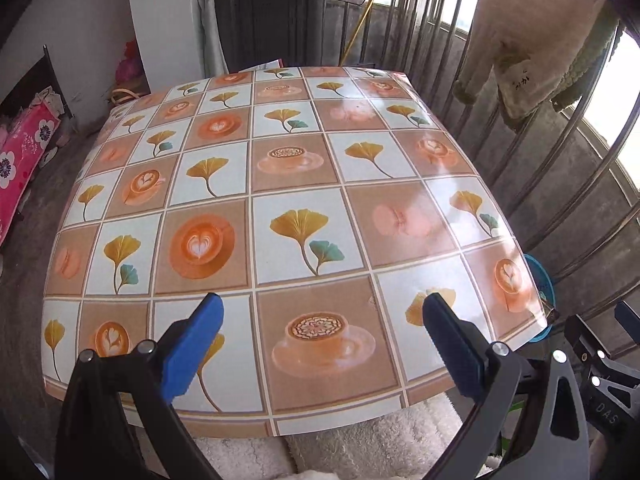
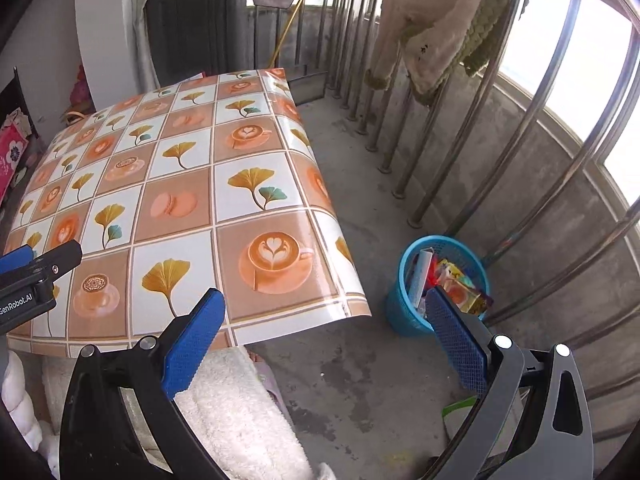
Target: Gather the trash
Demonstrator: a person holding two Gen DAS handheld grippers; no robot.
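Concrete balcony floor (image 2: 352, 184) fills the right view, where a blue bin (image 2: 404, 304) of wrappers (image 2: 460, 280) stands lower right; the left view shows mostly table (image 1: 296, 184). Both tongs (image 1: 320, 320) (image 2: 324, 316) spread, empty.

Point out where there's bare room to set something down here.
The whole tablecloth is bare from the near edge to the far edge by the dark chair. The concrete floor between the table and railing is free too. The blue basket is crammed with wrappers. Both the left gripper and the right gripper are empty.
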